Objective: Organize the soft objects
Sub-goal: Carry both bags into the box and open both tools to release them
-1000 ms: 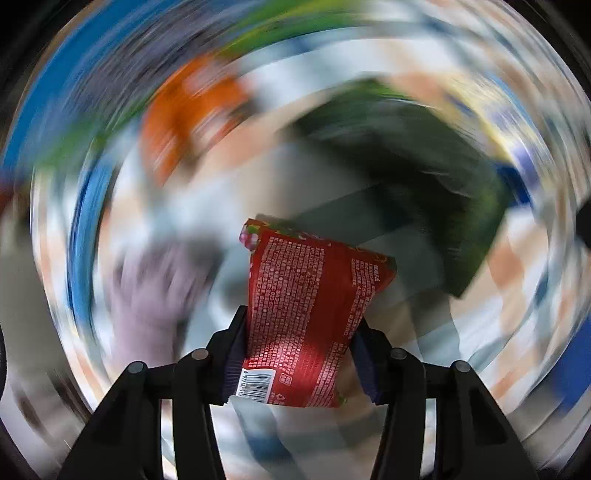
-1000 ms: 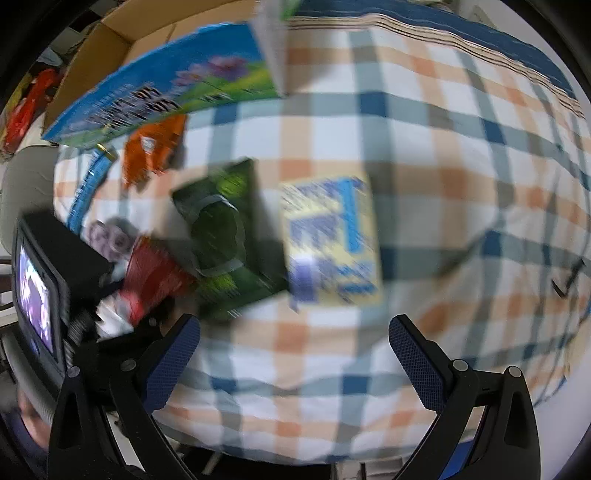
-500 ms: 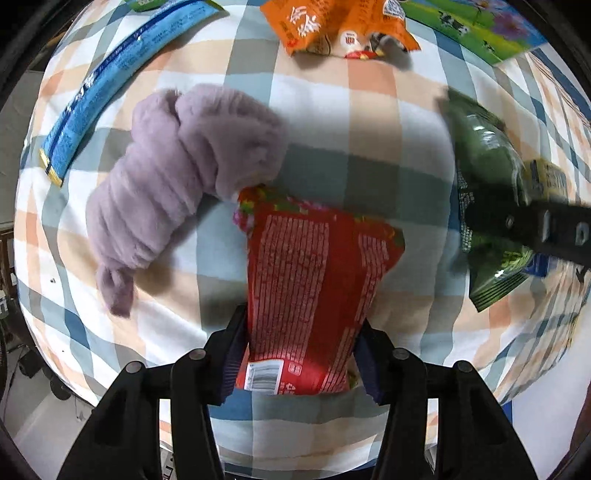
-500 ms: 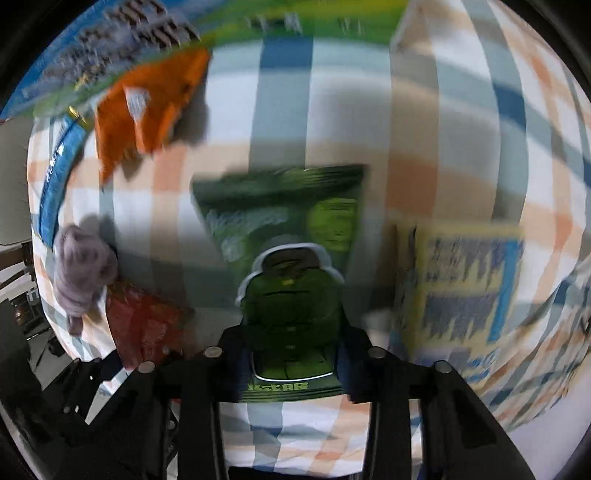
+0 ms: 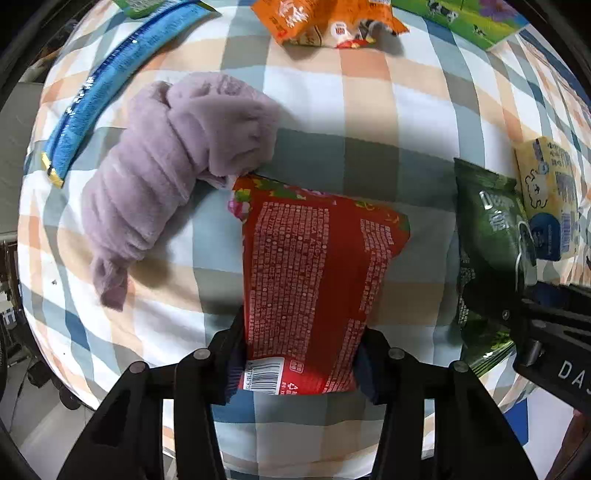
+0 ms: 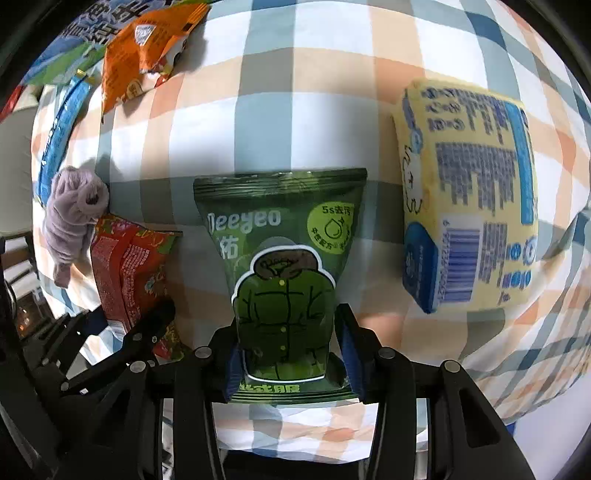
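My left gripper is shut on the lower end of a red snack packet, which lies on the checked cloth with its top corner touching a rolled purple fluffy cloth. My right gripper is shut on the bottom of a green wipes pouch that rests on the cloth. The red snack packet and the left gripper's frame show at the left of the right wrist view, beside the purple fluffy cloth. The green wipes pouch sits at the right of the left wrist view.
A yellow tissue pack lies right of the green pouch. An orange snack bag lies at the far side, a long blue packet at the far left, and a green printed carton at the far right. The checked cloth covers the table.
Both grippers came down over the table. The right gripper went from open to shut on the green pouch. The left kept hold of the red packet, which now lies beside the purple cloth.
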A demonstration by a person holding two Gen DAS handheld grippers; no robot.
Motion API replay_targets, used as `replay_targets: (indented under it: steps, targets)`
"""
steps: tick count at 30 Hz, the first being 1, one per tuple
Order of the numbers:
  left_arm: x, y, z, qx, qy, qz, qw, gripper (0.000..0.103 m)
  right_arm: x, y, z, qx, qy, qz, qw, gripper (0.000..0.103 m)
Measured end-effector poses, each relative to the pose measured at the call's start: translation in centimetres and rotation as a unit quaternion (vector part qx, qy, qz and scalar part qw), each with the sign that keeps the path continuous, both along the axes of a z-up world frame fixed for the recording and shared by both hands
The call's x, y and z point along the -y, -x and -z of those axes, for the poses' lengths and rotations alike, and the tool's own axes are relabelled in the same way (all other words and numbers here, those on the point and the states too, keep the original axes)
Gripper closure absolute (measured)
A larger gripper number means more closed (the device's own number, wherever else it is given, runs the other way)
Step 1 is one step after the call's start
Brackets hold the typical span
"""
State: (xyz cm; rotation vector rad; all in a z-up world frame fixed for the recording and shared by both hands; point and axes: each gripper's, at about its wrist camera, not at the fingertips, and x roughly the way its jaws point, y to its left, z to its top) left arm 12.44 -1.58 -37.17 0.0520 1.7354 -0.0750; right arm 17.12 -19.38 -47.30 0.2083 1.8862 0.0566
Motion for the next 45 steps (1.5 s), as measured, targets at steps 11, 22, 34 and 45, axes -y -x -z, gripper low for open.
replay_targets:
  steps: [11, 22, 34, 45]
  targets:
    - [-1.4, 1.9, -9.9, 0.060, 0.014, -0.028, 0.9977, 0.059, 3.8, 3.3, -9.0, 0.054, -0.010, 0.003, 0.998, 0.068]
    - [0.3, -4.2, -20.2, 0.134, 0.058, -0.023, 0.9890, 0.059, 7.5, 0.4, -23.3, 0.150, -0.050, 0.024, 0.987, 0.068]
    - [5.0, -21.0, -19.0, 0.152, 0.076, -0.004, 0.9855, 0.059, 6.9, -10.4, -30.7, 0.203, -0.016, 0.060, 0.977, 0.068]
    - [5.0, -33.2, -9.8, 0.063, 0.083, -0.005, 0.9945, 0.059, 4.4, -26.4, -18.3, 0.140, 0.027, 0.076, 0.987, 0.068]
